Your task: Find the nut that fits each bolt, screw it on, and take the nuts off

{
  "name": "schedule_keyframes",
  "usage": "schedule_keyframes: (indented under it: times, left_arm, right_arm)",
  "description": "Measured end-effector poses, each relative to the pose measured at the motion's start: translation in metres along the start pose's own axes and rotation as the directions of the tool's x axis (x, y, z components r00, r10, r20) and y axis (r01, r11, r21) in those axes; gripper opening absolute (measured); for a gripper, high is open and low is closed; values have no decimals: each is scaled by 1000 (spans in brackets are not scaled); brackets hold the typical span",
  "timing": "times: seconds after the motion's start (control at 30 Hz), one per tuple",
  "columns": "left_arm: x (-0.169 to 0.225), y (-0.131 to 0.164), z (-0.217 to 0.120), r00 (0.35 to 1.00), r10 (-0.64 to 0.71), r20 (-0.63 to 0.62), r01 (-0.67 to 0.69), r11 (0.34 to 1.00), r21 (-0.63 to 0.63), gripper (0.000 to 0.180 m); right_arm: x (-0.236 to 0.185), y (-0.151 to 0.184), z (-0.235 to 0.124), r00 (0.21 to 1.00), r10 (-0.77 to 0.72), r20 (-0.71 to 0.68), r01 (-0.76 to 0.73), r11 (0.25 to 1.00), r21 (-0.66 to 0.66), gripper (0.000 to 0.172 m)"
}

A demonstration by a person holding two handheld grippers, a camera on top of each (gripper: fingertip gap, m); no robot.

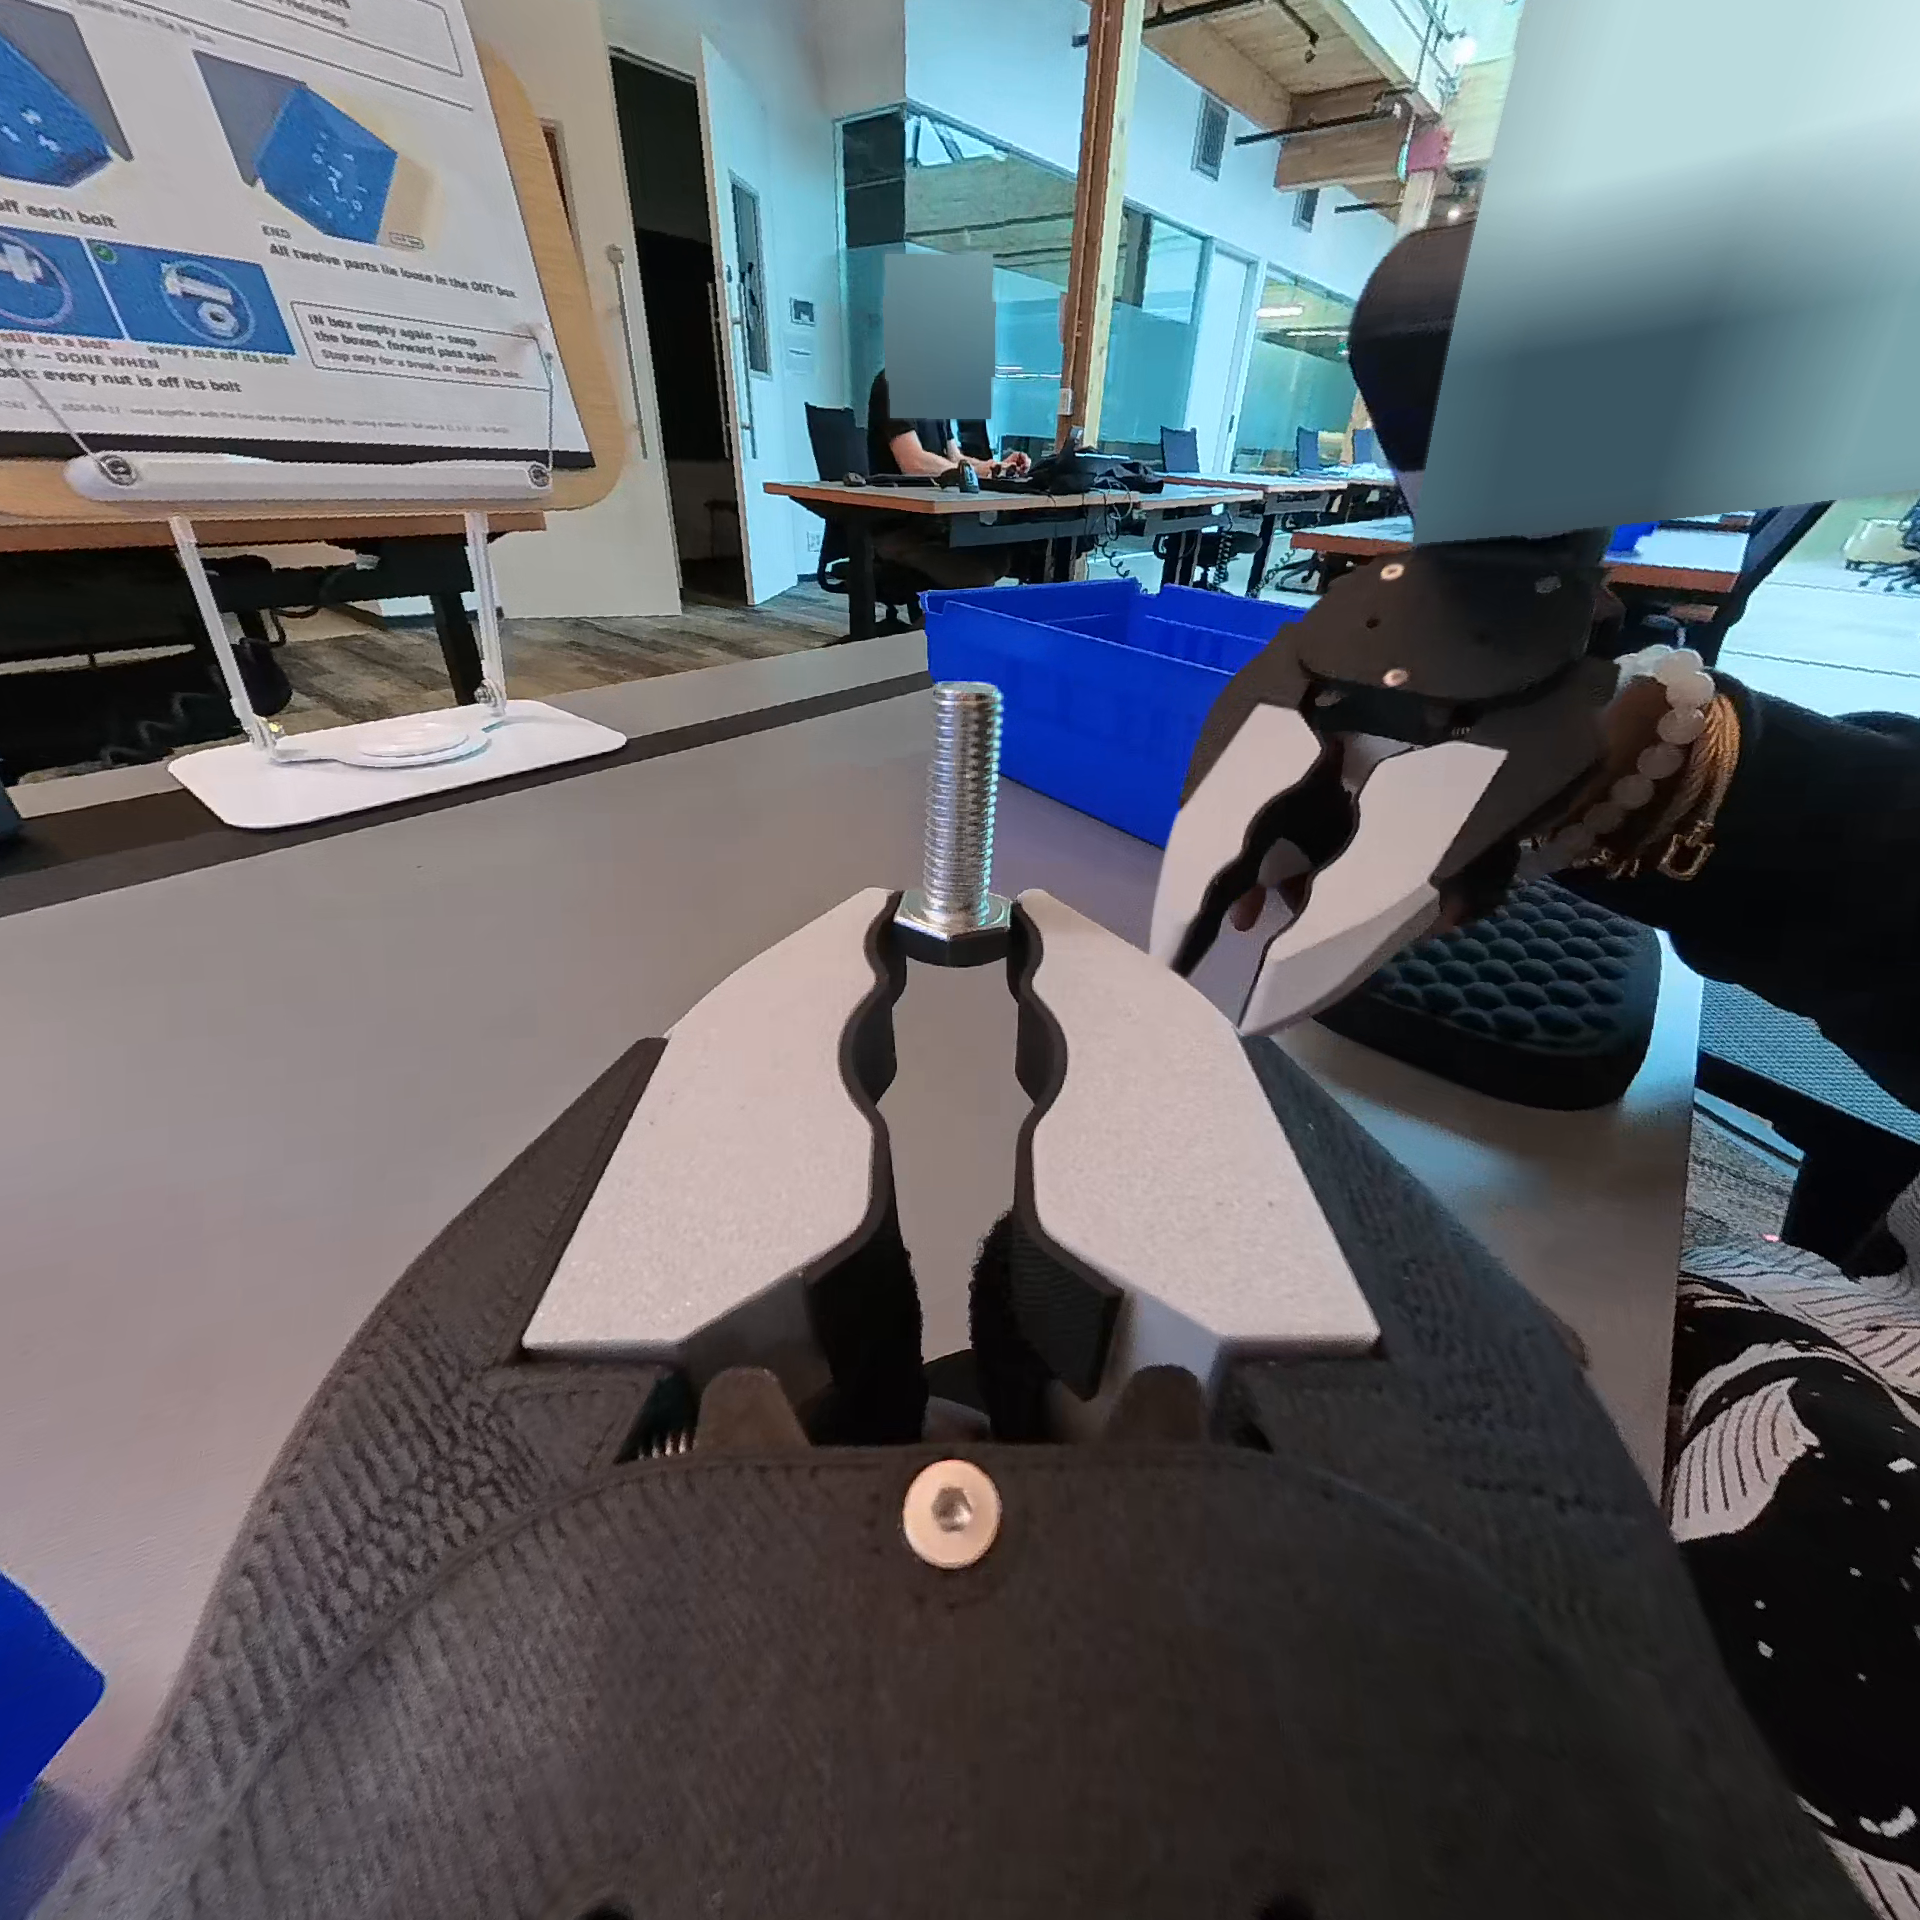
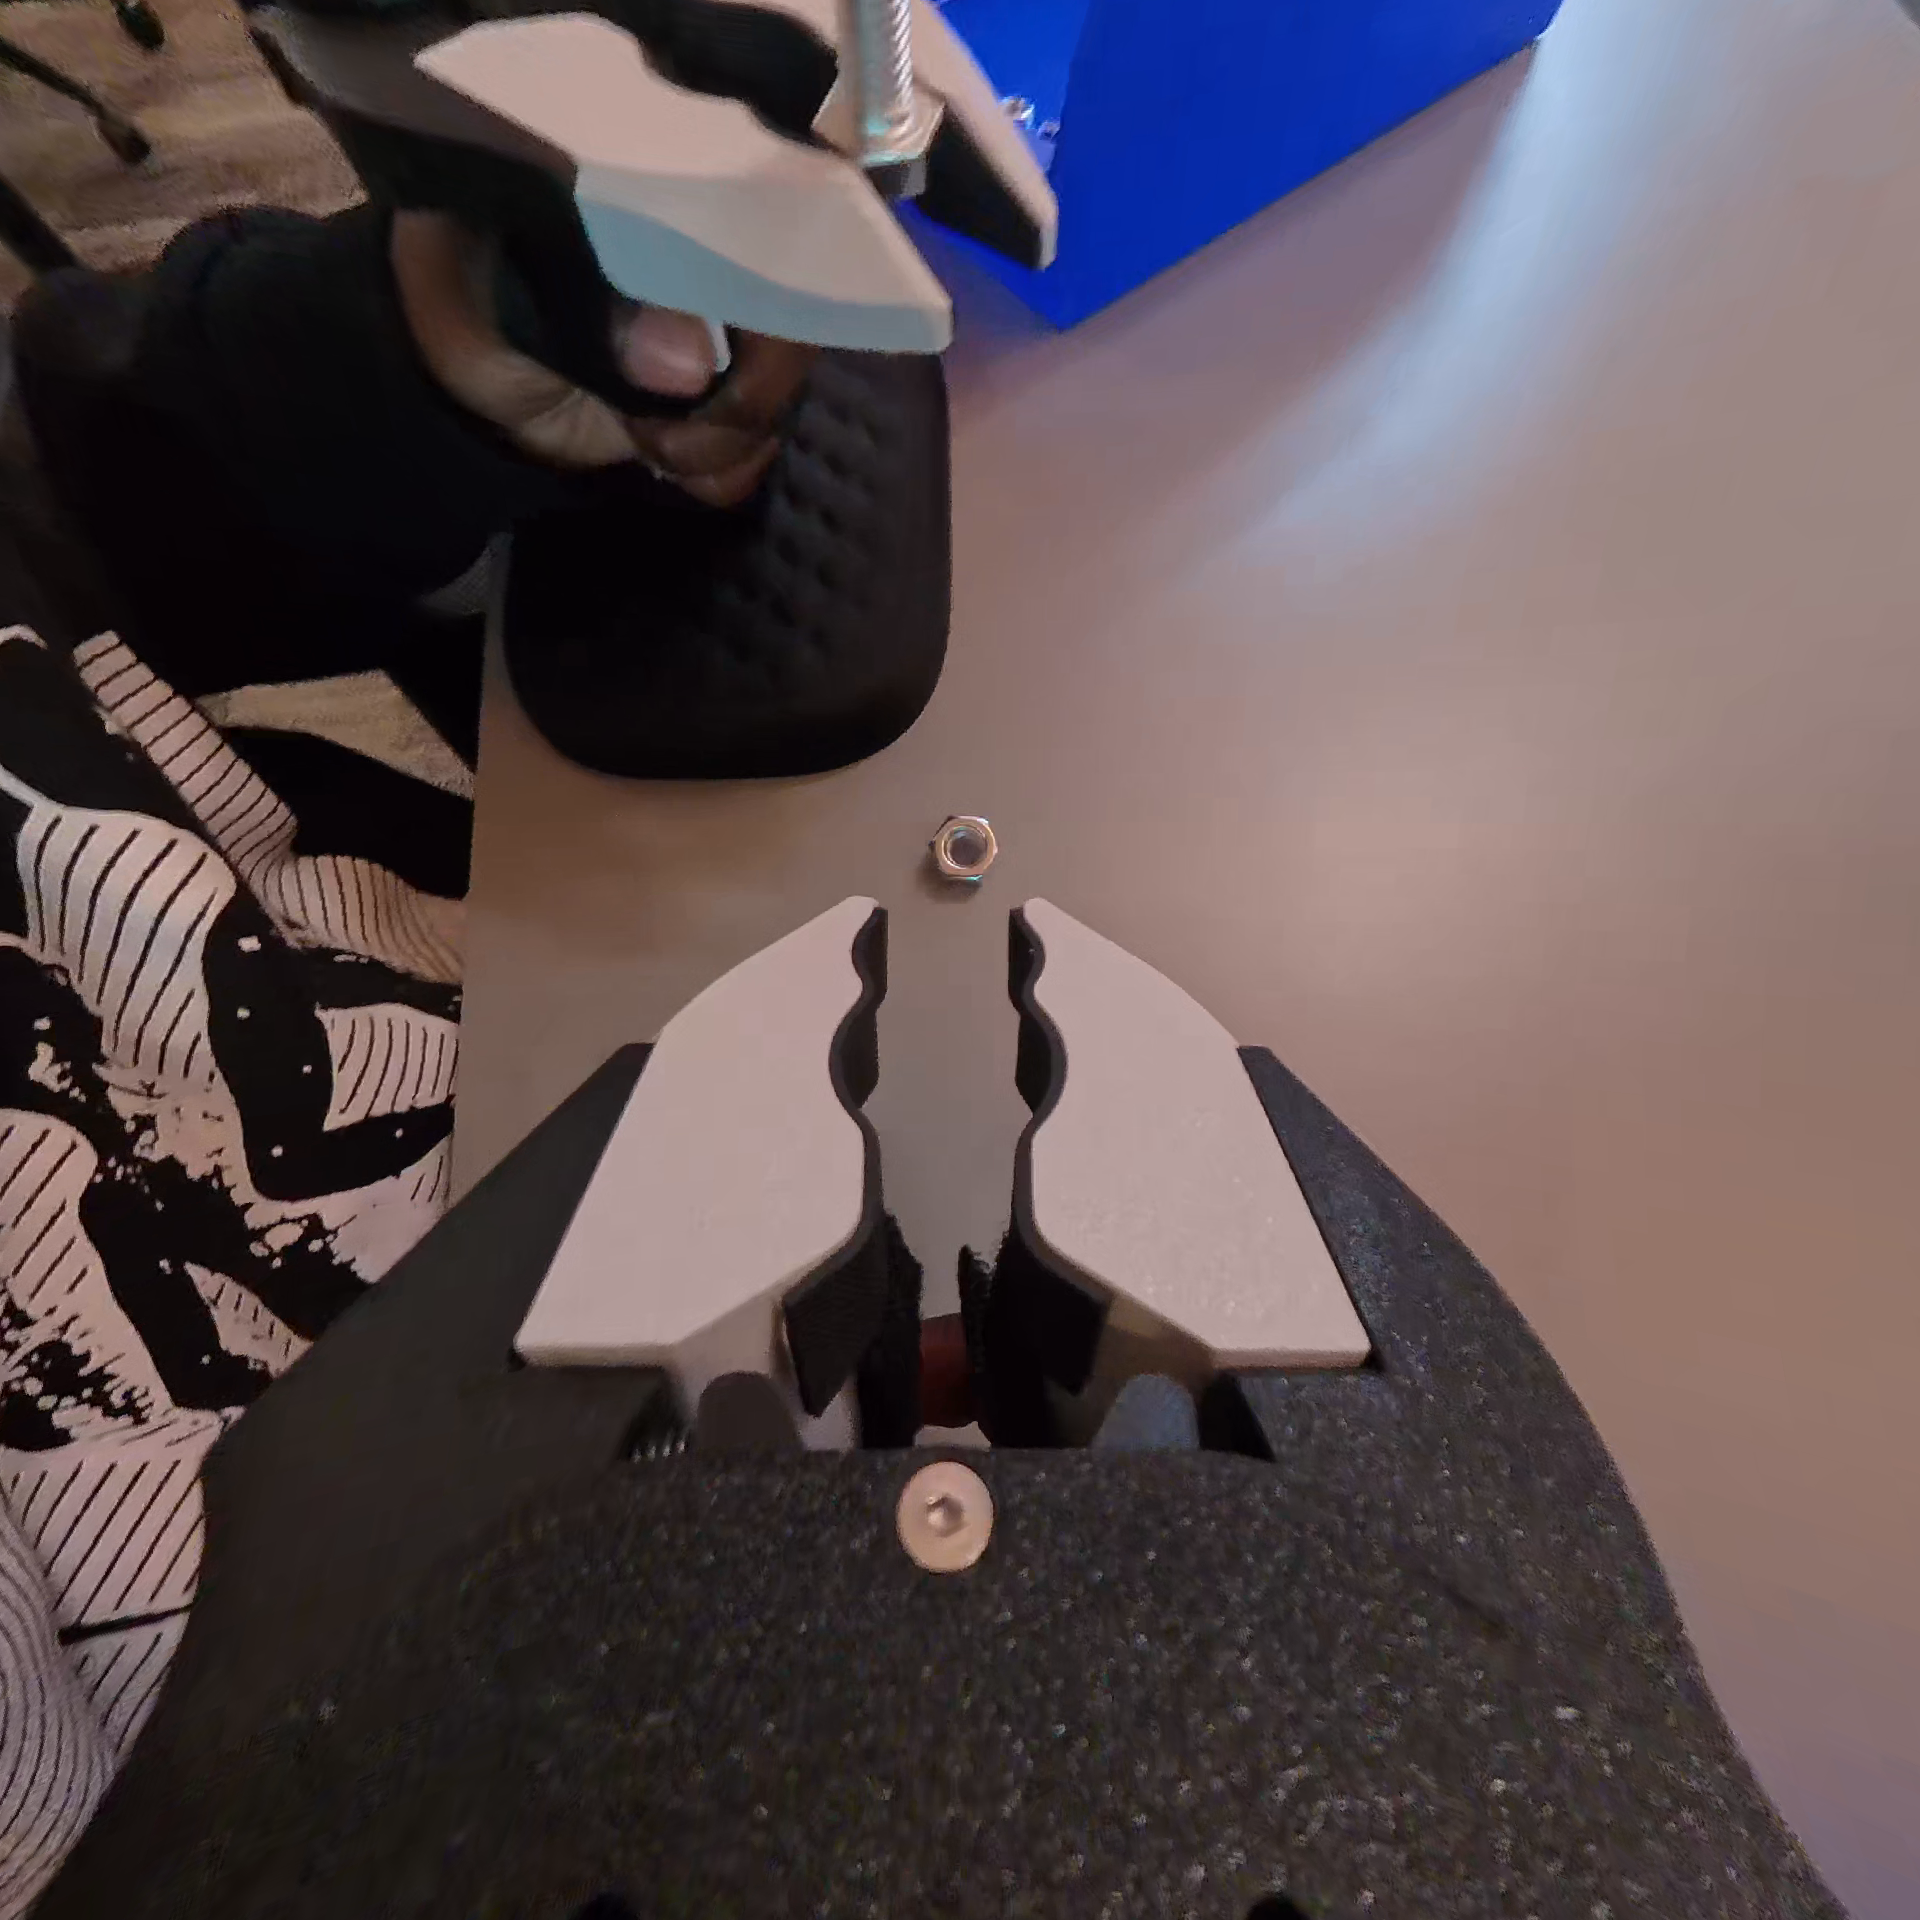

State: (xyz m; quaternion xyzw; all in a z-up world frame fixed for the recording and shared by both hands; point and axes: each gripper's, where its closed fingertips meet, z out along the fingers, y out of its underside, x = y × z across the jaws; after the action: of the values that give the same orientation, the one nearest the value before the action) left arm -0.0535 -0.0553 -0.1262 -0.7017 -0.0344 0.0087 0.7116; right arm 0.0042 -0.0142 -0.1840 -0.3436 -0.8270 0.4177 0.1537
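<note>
Closest in, the left gripper [image 1: 953, 914] clamps the hex head of a silver bolt [image 1: 963, 800], threads standing upright. Over the grey table [image 2: 1351, 727], the right gripper [image 2: 948, 914] hangs spread and bare (a small silver nut [image 2: 965, 851] lies flat just beyond its fingertips), near a black pad [image 2: 727, 623].

The left wrist view looks nearly level across the table [image 1: 416, 987] toward an office, close behind its own fingers. The right wrist view looks steeply down at the table [image 2: 1455, 831] from close above. Both share the bin [image 1: 1091, 686] [image 2: 1247, 156] and pad [image 1: 1507, 987] [image 2: 727, 623]; the left gripper [image 2: 894, 177] appears at 11 o'clock in the right view, the right gripper [image 1: 1236, 966] at 2 o'clock in the left.
</note>
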Motion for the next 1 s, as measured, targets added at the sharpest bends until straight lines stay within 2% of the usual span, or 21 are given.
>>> schedule_keyframes:
  times: [0.13, 0.27, 0.43, 0.57, 0.7, 1.0]
  left_arm:
    - [3, 0, 0, 1000, 6, -18, -6, 1000, 2, 19]
    - [5, 3, 1, 999, 18, -28, -19, 1000, -17, 19]
    - [8, 5, 2, 998, 25, -52, -26, 1000, -17, 18]
    - [8, 3, 0, 998, 10, -63, -10, 1000, -1, 19]
    - [8, 2, -1, 998, 10, -67, -9, 1000, 10, 19]
    - [-4, -9, -11, 994, -90, -55, 95, 990, 102, 18]
  right_arm:
    - [-8, 7, 6, 999, -21, 50, 24, 999, -49, 11]
    - [-13, 12, 15, 990, -98, 99, 111, 983, -146, 15]
    - [-14, 9, 25, 945, -254, 208, 308, 904, -295, 29]
    - [-15, 11, 36, 907, -297, 297, 397, 837, -377, 29]
    - [-17, 13, 44, 870, -336, 360, 470, 786, -403, 30]
    - [-15, 17, 55, 837, -387, 387, 530, 748, -398, 29]
